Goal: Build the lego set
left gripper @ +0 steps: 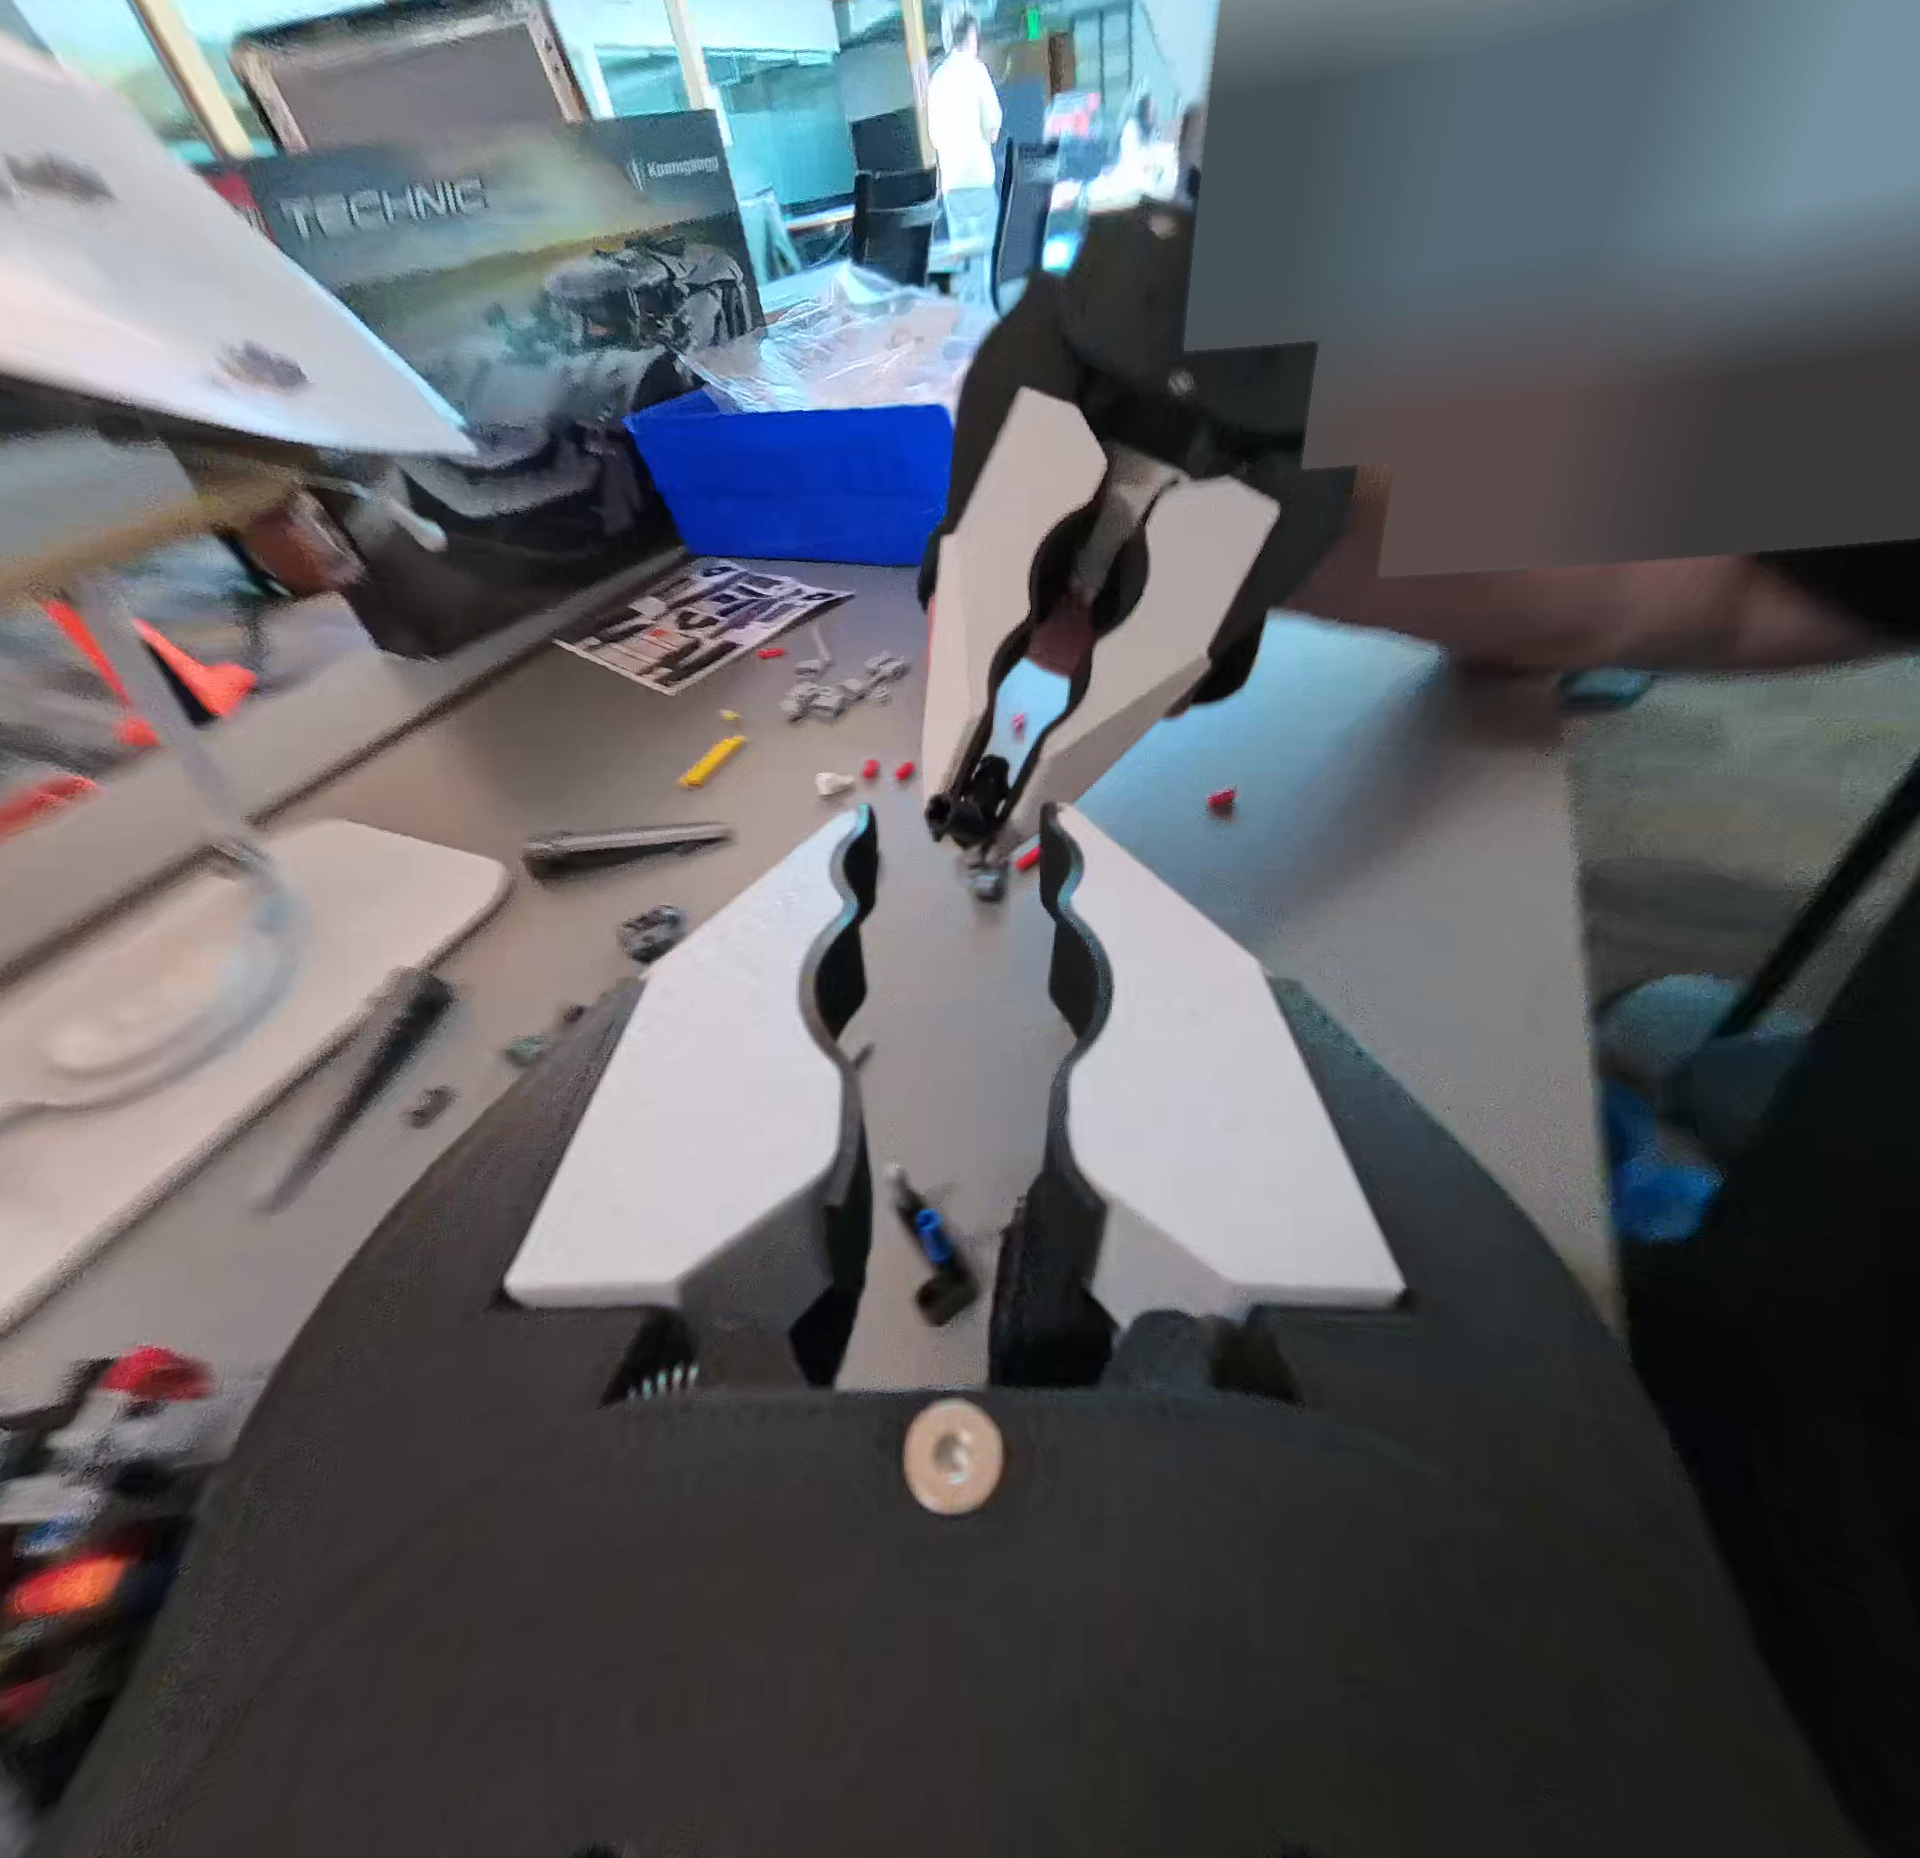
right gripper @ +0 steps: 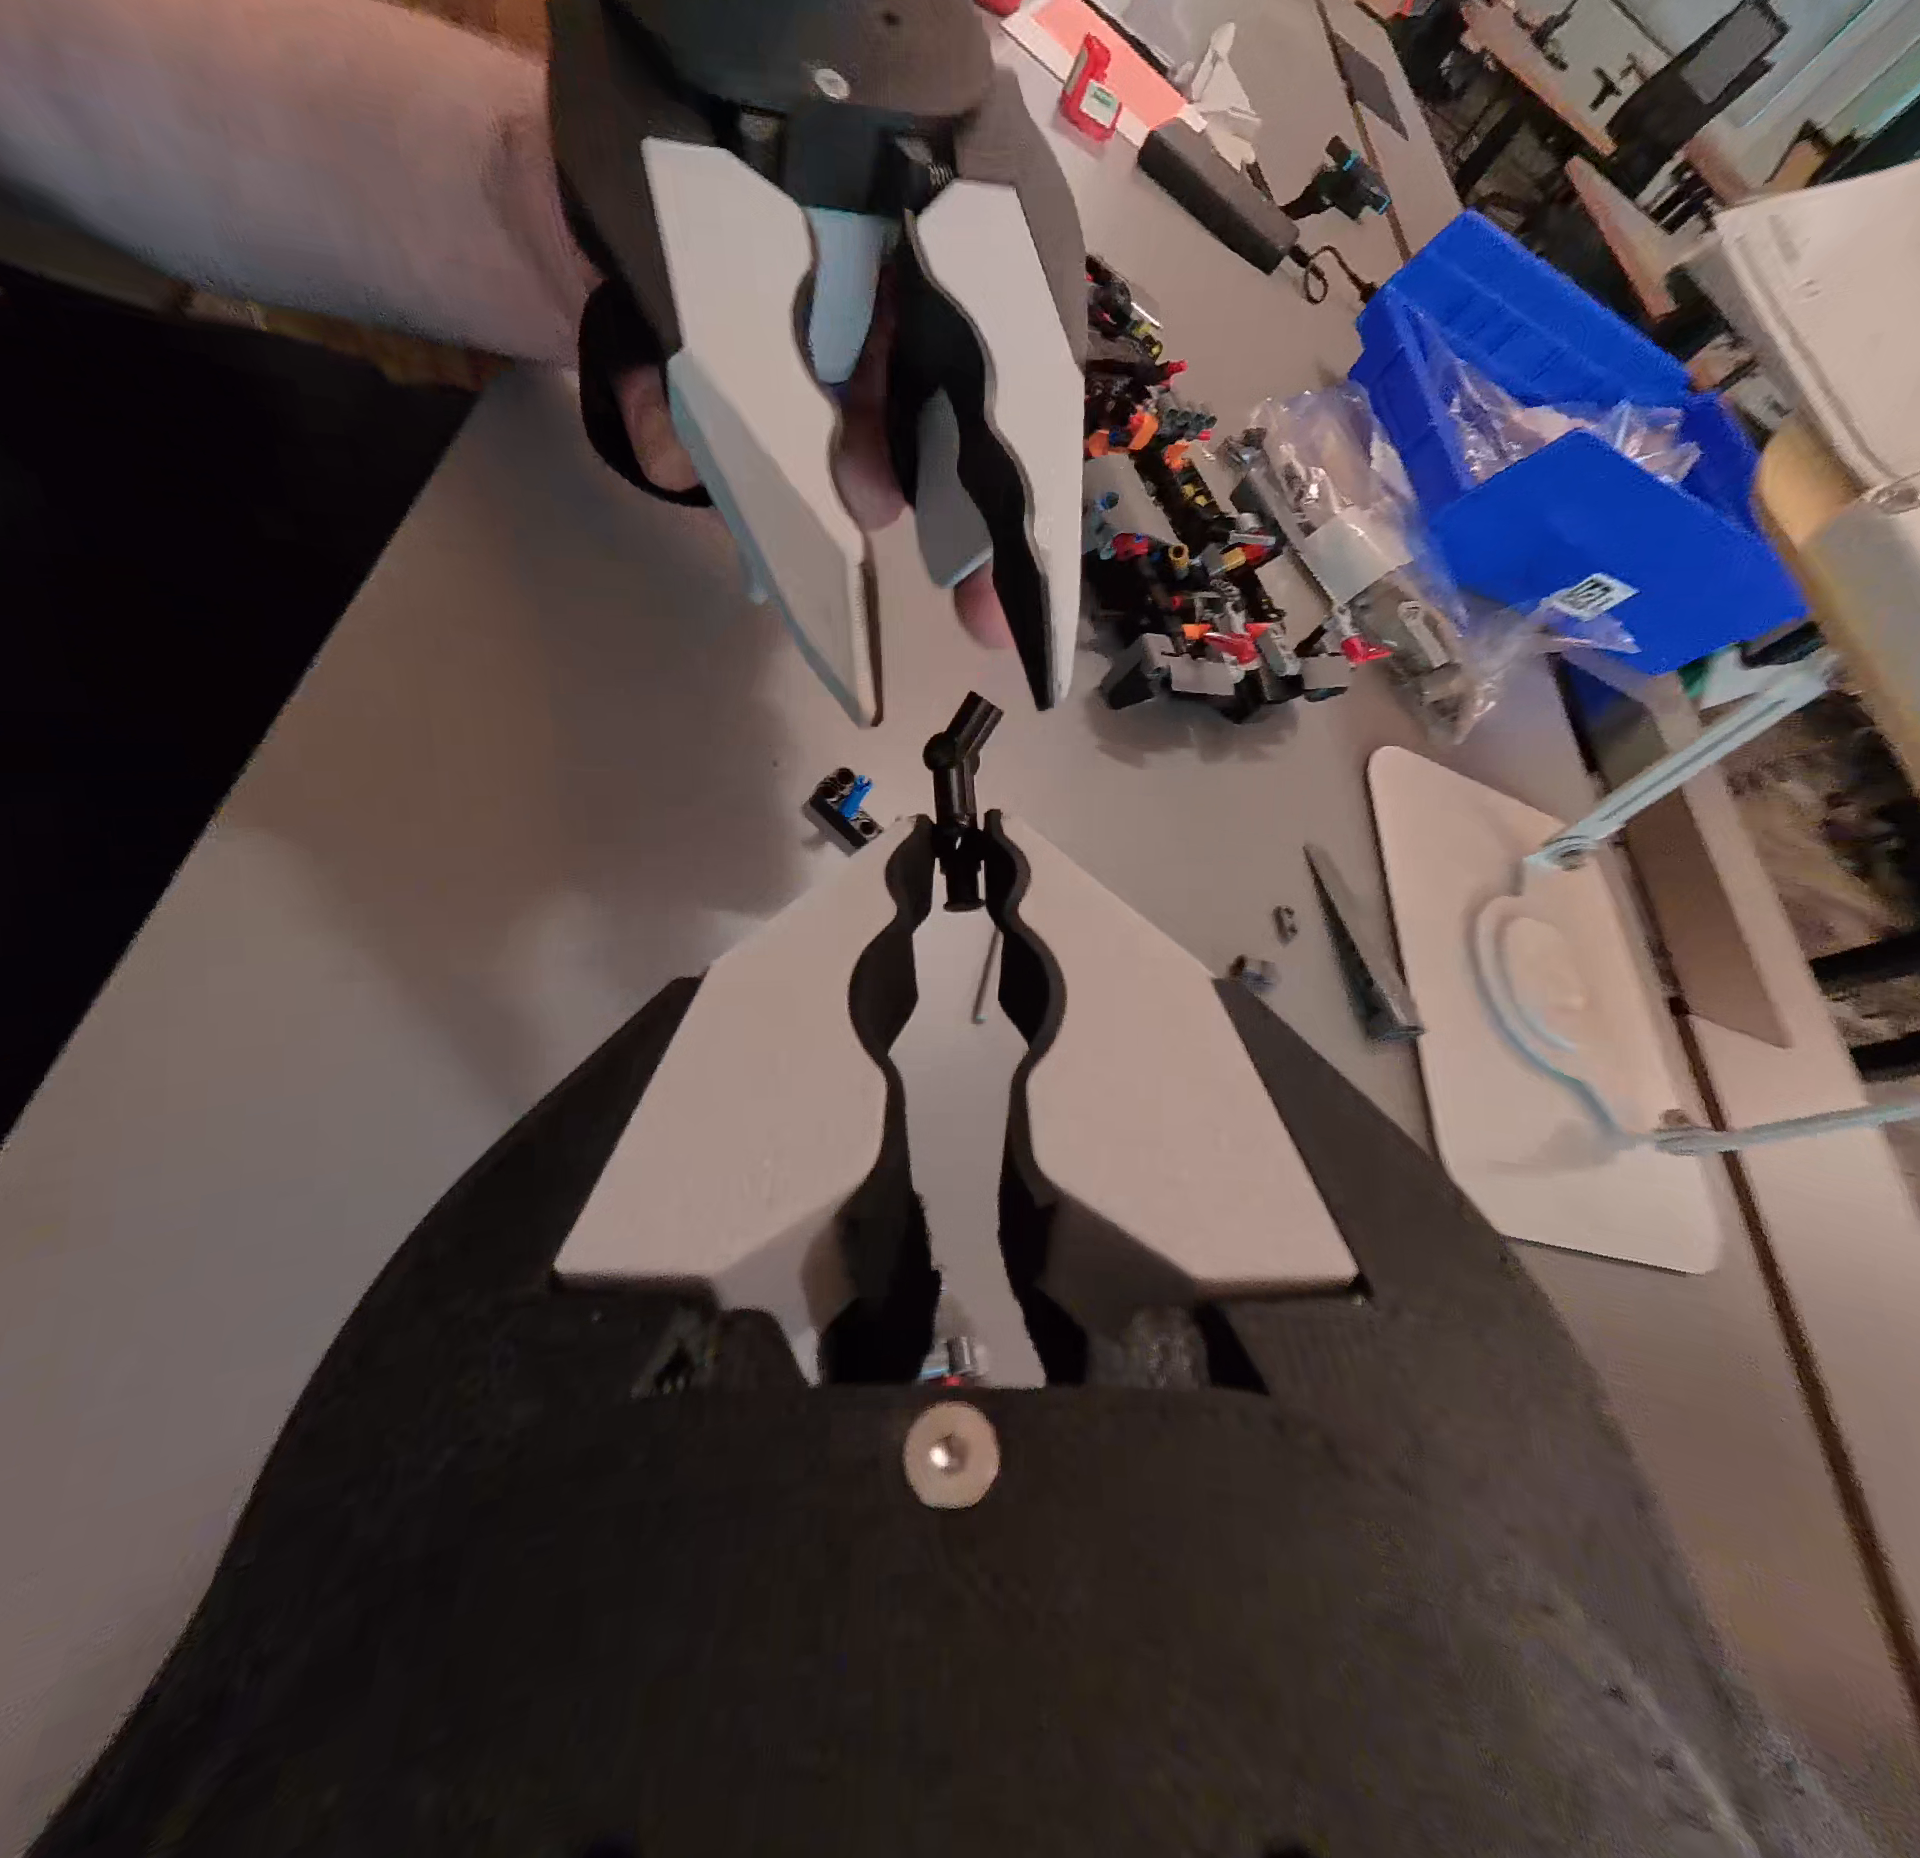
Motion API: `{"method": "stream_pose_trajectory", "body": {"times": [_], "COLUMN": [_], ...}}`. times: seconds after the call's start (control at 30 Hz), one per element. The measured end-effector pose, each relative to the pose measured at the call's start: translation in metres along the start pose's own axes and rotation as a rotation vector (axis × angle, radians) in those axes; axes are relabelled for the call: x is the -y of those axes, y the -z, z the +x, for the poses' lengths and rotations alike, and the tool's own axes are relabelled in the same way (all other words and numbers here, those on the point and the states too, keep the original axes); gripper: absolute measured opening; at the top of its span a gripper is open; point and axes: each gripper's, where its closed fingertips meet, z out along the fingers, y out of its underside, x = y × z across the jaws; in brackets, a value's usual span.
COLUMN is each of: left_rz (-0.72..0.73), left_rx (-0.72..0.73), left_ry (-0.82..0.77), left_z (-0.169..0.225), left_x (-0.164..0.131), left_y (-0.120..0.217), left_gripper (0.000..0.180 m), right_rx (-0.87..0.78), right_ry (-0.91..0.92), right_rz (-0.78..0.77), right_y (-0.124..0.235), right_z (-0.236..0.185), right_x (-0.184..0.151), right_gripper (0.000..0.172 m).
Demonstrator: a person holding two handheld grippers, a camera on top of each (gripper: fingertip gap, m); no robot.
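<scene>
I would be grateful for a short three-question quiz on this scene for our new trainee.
1. True or false: the right tongs grip a black angled connector piece.
2. Which colour are the bins on the table? A) green B) blue C) orange
3. Fill in: the left tongs stand ____, with nothing between their tips.

Key:
1. True; the tips press on its lower end.
2. B.
3. open.
</scene>
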Motion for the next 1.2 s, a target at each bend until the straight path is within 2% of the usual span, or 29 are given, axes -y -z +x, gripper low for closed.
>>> {"method": "stream_pose_trajectory", "body": {"times": [0.07, 0.17, 0.43, 0.63, 0.83, 1.0, 1.2], "left_rz": [-0.051, -0.127, -0.15, -0.145, -0.132, -0.135, -0.142], "left_rx": [0.073, 0.119, 0.119, 0.085, 0.079, 0.035, -0.019], "left_ry": [-0.193, -0.38, -0.612, -0.611, -0.56, -0.527, -0.509], "left_z": [-0.003, -0.002, 0.007, 0.005, -0.01, -0.012, -0.017], "left_x": [-0.001, -0.004, -0.005, -0.003, 0.005, 0.007, 0.006], "left_y": [0.0, -0.003, -0.008, -0.006, -0.003, -0.009, -0.018], "left_gripper": [0.031, 0.03, 0.014, 0.014, 0.014, 0.014, 0.013], "right_rx": [0.037, 0.075, 0.131, 0.115, -0.031, -0.146, -0.188], "right_ry": [-0.036, -0.078, -0.11, -0.119, -0.024, 0.09, 0.102], "right_rz": [0.005, 0.035, 0.029, 0.042, 0.031, -0.026, -0.056], "right_y": [0.0, 0.001, -0.003, -0.003, -0.003, -0.001, 0.002], "right_z": [-0.003, -0.005, -0.012, -0.01, 0.002, 0.013, 0.023], "right_x": [-0.002, 0.001, -0.003, 0.0, 0.006, 0.0, -0.008], "right_gripper": [0.006, 0.006, 0.006, 0.006, 0.017, 0.005, 0.004]}}
